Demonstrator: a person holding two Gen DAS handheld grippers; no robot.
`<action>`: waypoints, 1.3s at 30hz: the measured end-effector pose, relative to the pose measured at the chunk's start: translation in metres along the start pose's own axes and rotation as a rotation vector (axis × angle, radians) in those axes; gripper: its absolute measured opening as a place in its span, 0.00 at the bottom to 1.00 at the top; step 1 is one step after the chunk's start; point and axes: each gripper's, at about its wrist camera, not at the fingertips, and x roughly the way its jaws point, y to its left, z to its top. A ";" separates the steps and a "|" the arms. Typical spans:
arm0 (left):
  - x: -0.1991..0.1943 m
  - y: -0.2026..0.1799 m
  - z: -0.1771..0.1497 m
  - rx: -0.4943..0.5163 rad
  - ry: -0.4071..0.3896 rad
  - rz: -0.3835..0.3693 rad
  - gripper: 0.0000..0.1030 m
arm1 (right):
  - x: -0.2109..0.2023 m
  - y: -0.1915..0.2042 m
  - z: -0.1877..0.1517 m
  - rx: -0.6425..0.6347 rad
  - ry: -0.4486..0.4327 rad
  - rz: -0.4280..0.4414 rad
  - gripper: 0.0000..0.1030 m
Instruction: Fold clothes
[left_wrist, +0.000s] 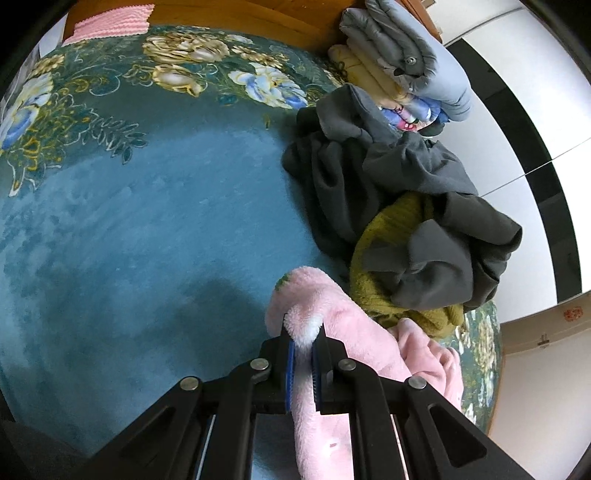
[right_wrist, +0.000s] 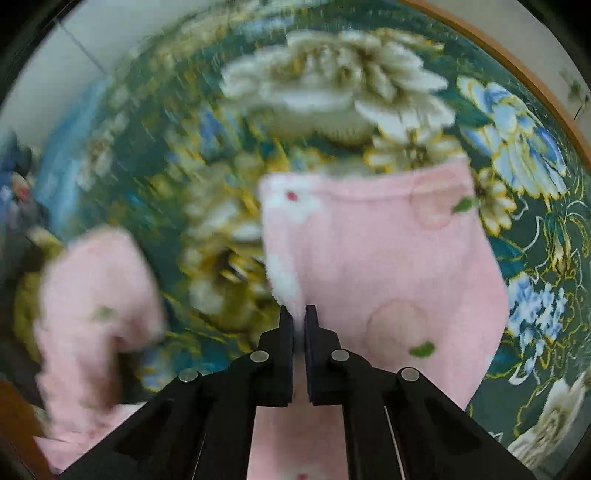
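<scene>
Pinching pink fleece (left_wrist: 354, 332) in both grippers, left (left_wrist: 303, 345) and right (right_wrist: 299, 317), jaws clenched on separate edges; garment hangs over blanket (left_wrist: 147, 221), probably spread for folding. Right view blurred.

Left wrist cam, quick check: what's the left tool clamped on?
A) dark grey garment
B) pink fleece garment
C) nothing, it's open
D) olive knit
B: the left tool is shut on a fold of the pink fleece garment, which bulges out between its fingers; the dark grey garment and olive knit lie untouched in the pile beyond it.
</scene>
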 end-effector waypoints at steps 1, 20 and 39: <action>-0.001 0.000 0.001 -0.002 -0.002 -0.008 0.08 | -0.018 0.000 0.004 0.009 -0.034 0.053 0.05; -0.016 -0.017 -0.012 0.121 0.100 -0.006 0.08 | -0.130 -0.219 -0.081 0.362 -0.286 0.035 0.04; -0.016 -0.010 -0.020 0.144 0.155 0.164 0.09 | -0.102 -0.193 -0.073 0.235 -0.273 -0.006 0.01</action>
